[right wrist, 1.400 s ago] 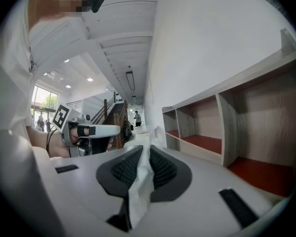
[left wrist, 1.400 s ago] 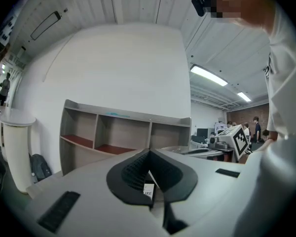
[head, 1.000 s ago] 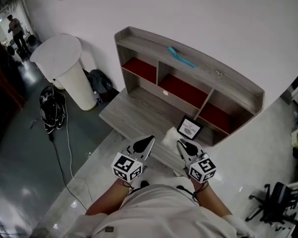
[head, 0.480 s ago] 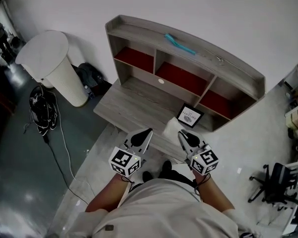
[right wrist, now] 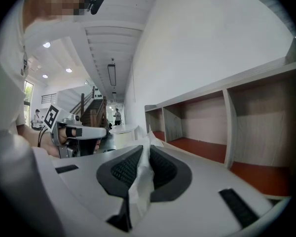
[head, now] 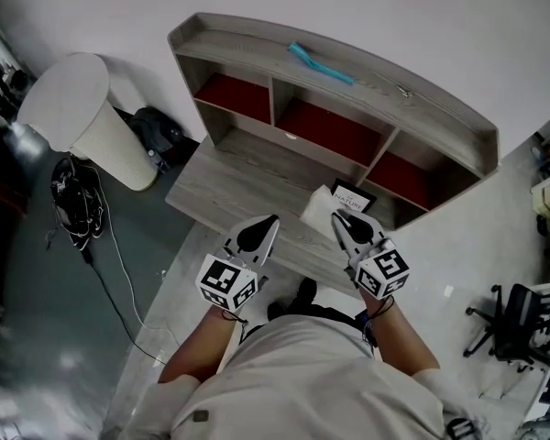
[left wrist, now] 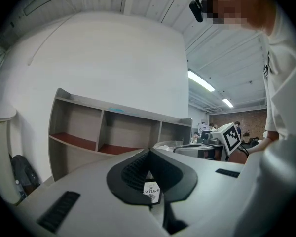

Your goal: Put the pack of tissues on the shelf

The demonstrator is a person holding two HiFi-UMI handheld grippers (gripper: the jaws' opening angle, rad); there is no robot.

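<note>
The pack of tissues [head: 318, 210], in a crinkly white wrapper [right wrist: 139, 181], is pinched by its edge in my right gripper [head: 340, 219], which is shut on it over the front of the grey desk [head: 229, 183]. My left gripper [head: 268, 222] hovers beside it at the left, its jaws together and empty [left wrist: 149, 174]. Ahead stands the grey shelf unit [head: 367, 88] with three red-floored compartments [right wrist: 207, 149]. The right gripper points level toward them.
A small framed card [head: 351, 199] printed "NATURE" stands on the desk before the right compartment. A teal object [head: 322, 64] lies on the shelf top. Left of the desk are a white round table [head: 69, 99], a black bag [head: 156, 128] and cables [head: 73, 200]. An office chair [head: 511, 330] is at the right.
Both grippers have moved forward over the desk toward the shelf, the right one carrying the tissue pack. The shelf now sits closer and more central in the head view.
</note>
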